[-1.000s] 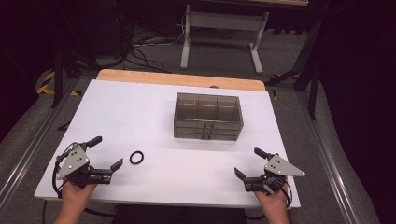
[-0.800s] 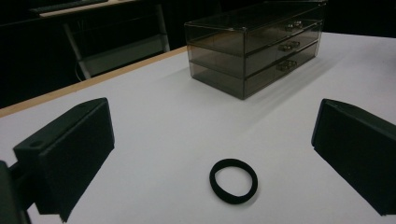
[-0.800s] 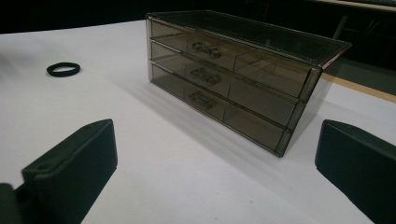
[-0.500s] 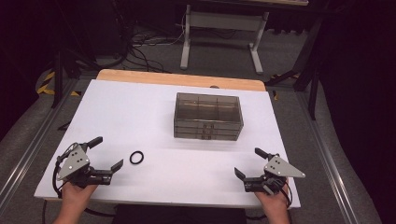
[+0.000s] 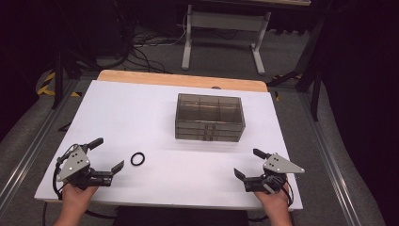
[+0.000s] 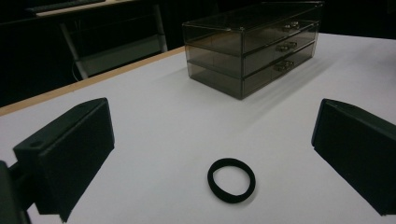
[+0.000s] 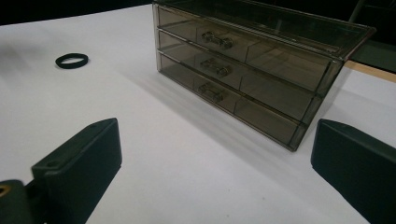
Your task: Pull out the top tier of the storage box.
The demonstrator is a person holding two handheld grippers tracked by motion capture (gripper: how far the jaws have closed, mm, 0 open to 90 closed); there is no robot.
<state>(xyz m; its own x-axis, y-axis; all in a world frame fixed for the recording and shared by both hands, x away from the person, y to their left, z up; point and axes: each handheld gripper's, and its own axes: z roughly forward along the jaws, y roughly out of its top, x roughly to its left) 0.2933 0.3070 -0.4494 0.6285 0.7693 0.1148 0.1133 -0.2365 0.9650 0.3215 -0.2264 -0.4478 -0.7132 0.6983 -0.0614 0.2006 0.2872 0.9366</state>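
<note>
A black rubber ring (image 5: 137, 159) lies flat on the white worktop (image 5: 141, 117), close to its near edge and toward the near left corner. The left tool (image 5: 107, 155) rests just left of the ring near that corner, its jaws spread wide and holding nothing; in the left gripper view the ring (image 6: 231, 180) sits on the worktop between the two jaws but ahead of them, touching neither. The right tool (image 5: 248, 164) rests by the near right corner, jaws likewise wide apart and empty, well away from the ring. A smoky clear three-drawer organiser box (image 5: 210, 117) stands upright around the middle of the worktop, somewhat toward the far edge, its drawer fronts facing the near edge. In the right gripper view all three drawers (image 7: 219, 69) look pushed in, each with a small handle at its centre, and the ring (image 7: 72, 60) shows far off to the left of the box. A hand (image 5: 74, 197) grips each tool from the near edge.
</note>
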